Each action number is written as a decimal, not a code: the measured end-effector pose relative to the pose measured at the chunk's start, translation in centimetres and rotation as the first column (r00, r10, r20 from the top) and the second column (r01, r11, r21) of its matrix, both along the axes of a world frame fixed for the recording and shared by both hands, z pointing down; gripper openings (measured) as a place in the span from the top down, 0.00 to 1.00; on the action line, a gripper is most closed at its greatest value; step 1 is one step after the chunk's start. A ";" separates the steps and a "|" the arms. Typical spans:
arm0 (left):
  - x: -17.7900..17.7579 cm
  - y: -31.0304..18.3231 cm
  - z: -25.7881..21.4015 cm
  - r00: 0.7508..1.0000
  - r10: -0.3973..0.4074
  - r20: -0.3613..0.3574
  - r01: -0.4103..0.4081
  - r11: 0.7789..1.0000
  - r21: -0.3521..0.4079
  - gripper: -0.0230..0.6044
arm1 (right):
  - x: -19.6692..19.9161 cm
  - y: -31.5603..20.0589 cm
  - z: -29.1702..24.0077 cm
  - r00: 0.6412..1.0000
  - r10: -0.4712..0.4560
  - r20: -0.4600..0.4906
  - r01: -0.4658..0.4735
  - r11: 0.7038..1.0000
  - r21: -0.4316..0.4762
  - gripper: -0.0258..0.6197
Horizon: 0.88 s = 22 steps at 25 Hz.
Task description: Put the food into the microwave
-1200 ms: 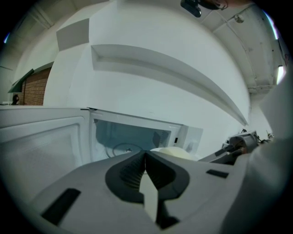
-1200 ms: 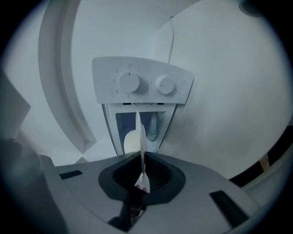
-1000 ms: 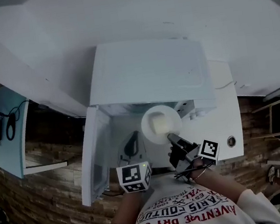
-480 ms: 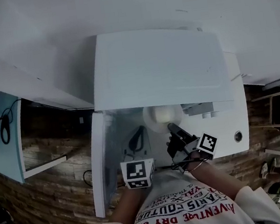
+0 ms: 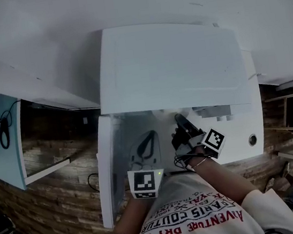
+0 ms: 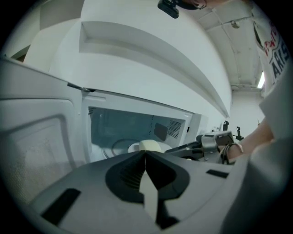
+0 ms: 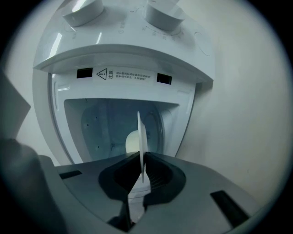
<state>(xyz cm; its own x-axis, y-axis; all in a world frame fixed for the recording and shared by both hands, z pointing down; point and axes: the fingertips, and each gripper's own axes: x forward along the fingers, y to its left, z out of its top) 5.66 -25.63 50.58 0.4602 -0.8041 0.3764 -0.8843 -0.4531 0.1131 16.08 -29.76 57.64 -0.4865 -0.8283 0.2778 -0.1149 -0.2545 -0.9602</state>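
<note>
right gripper [image 7: 141, 157] jaws clamped plate [image 7: 142, 132] rim | food [image 7: 132, 142] sat just beyond jaws, inside microwave [image 7: 123, 59] | left gripper [image 6: 145, 154] jaws were together, empty

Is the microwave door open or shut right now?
Open. The door hangs out to the left, and the food shows inside the microwave.

Glossy white microwave [image 5: 172, 67], matt grey left gripper [image 6: 145, 153], perhaps wooden wall [image 5: 56, 207].
</note>
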 end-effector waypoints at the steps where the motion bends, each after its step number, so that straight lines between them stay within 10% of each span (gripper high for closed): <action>1: -0.2 0.0 -0.1 1.000 -0.008 -0.005 0.008 1.000 -0.003 0.95 | 0.0 -0.3 0.2 1.000 0.003 -0.006 -0.003 1.000 0.004 0.91; 22: -2.2 0.0 -1.4 0.998 -0.055 -0.035 0.056 0.998 0.011 0.95 | -2.6 -4.5 1.7 0.999 0.041 -0.025 -0.041 0.999 -0.005 0.90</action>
<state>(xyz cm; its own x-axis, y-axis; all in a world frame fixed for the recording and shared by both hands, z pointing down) 3.42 -25.67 49.16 0.4272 -0.8331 0.3513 -0.9037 -0.4050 0.1386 13.50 -34.30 59.36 -0.4448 -0.8460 0.2941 -0.1278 -0.2651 -0.9557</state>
